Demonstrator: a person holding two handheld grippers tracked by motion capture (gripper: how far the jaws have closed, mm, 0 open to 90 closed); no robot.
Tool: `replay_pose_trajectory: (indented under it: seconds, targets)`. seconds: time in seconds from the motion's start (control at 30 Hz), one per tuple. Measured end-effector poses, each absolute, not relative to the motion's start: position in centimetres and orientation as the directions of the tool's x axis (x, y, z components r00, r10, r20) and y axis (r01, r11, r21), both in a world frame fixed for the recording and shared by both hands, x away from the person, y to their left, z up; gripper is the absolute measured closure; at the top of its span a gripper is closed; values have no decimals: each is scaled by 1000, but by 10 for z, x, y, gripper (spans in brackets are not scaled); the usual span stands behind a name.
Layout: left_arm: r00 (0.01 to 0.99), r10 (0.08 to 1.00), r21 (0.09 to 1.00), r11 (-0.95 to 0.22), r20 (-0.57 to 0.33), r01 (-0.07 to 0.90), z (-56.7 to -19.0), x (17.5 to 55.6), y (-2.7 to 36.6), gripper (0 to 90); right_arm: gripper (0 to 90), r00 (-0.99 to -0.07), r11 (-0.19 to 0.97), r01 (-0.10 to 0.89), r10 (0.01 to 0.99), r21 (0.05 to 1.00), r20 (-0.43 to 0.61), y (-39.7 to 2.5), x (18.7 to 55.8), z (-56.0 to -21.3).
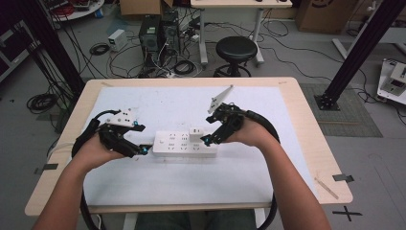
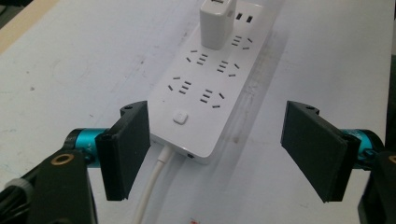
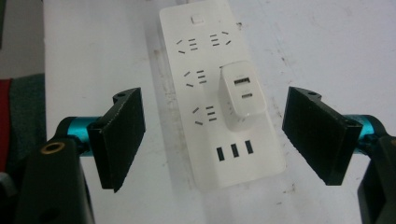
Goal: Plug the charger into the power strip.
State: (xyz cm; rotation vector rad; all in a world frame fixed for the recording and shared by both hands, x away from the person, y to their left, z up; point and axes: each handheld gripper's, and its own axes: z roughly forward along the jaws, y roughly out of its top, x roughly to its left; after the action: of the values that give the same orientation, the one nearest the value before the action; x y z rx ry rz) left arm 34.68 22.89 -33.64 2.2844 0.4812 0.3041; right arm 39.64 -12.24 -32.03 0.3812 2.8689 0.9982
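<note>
From the high view a white power strip (image 1: 184,143) lies across the middle of the white mat (image 1: 158,108) on the table, with a small white charger (image 1: 196,132) plugged into its far row toward the right end; the left gripper (image 1: 142,150) sits at the strip's left end and the right gripper (image 1: 207,139) hangs over its right part, just beside the charger; from the left gripper view its jaws stand wide apart and hold nothing, one pad just beside the near corner of the power strip (image 2: 212,79) where the white cable (image 2: 152,186) leaves, the charger (image 2: 216,23) upright at the far end; from the right gripper view the jaws are likewise spread and empty, straddling the near end of the power strip (image 3: 219,98), with the charger (image 3: 242,95) between them but a little farther on and untouched; I'd judge this the approach before pulling the charger out; the left would need to close on or press the strip's end to steady it, while the right moves forward, closes on the charger's sides and lifts straight off
</note>
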Motion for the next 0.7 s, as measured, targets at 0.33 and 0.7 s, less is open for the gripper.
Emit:
replay_pose_trajectory:
  seconds: [0.33,0.7]
  targets:
    - [905,420,781,-585,63,217,-346,344,235,241,204,-939,621,239,343,746,16,-173,376,-328]
    - [898,434,809,-553,75,200,-352,340,243,241,203,-899,538,308,434,785,55,-205,369,-349]
